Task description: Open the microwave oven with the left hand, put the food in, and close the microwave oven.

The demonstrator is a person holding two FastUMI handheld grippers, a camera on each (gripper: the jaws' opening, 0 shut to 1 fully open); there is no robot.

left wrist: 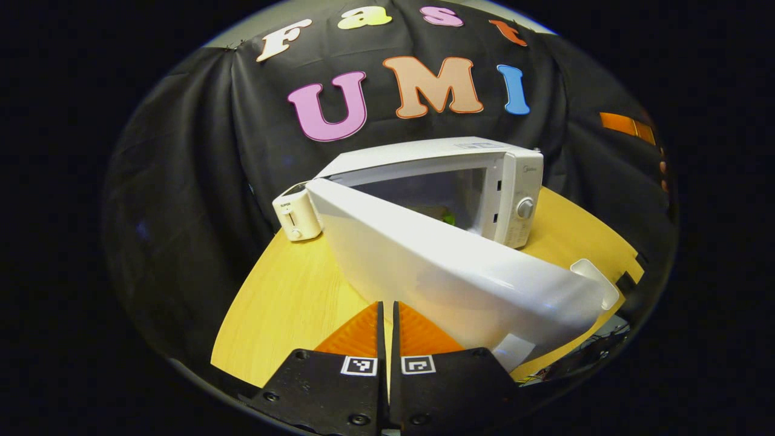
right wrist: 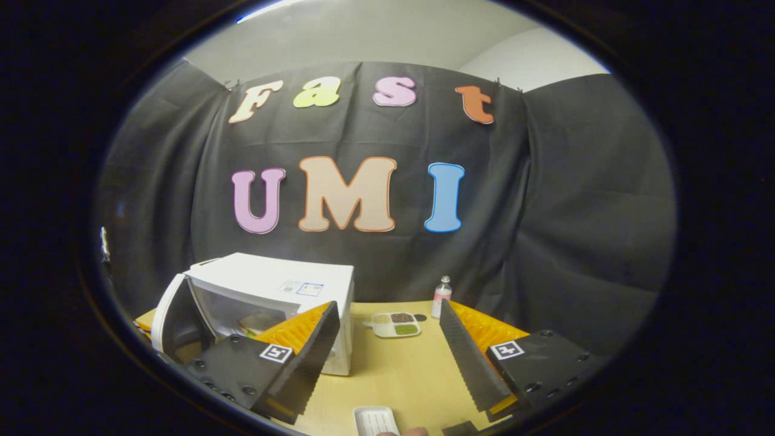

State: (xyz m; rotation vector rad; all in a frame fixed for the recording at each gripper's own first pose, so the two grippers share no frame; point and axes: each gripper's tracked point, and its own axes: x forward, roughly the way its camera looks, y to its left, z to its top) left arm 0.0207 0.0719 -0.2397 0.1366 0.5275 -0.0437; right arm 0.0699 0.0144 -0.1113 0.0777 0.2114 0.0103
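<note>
Microwave (left wrist: pixel 508 181) open on the table (left wrist: pixel 284 303), door (left wrist: pixel 448 272) swung wide toward the left gripper (left wrist: pixel 387 327).

Left jaws together, empty, just beside the door's lower edge. Right gripper (right wrist: pixel 387 357) spread apart, holding nothing. Food inside barely made out: a green speck (left wrist: pixel 448 218) behind the door. Small tray (right wrist: pixel 375 421) cut off at the bottom edge; sectioned dish (right wrist: pixel 396 324) and bottle (right wrist: pixel 442 297) beyond.

On my yellow bench (left wrist: pixel 290 303) a small white toaster (left wrist: pixel 296 212) stands at the back edge. I see a divided white tray (right wrist: pixel 396 324) of seasonings farther along, a small bottle (right wrist: pixel 441 296) just behind it, and another white tray (right wrist: pixel 375 420) at the near edge.
</note>
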